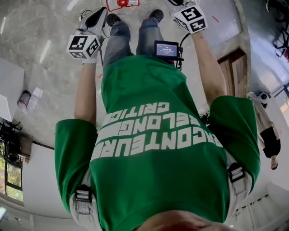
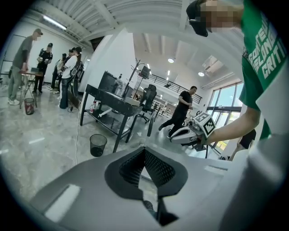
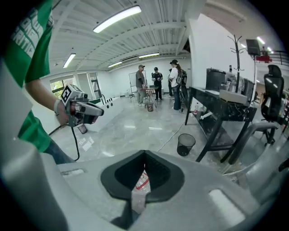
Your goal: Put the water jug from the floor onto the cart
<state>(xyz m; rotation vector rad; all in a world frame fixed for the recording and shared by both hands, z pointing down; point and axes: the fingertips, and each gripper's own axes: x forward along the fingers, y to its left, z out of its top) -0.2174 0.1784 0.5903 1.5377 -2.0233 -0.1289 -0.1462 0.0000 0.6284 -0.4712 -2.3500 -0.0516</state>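
From the head view I look down over a person in a green shirt who holds both grippers out in front. My left gripper and my right gripper both point forward and down, a body's width apart. A red and white thing lies on the floor between them at the top edge; it may be the water jug. In the right gripper view a clear thing with a red and white label shows through the slit below the shut jaws of the right gripper. The left gripper is shut too, with nothing in it.
A black table with clutter on it stands on the marble floor, a mesh wastebasket beside it. Office chairs and a coat rack stand behind. Several people stand at a small table far off. A bottle lies on the floor at left.
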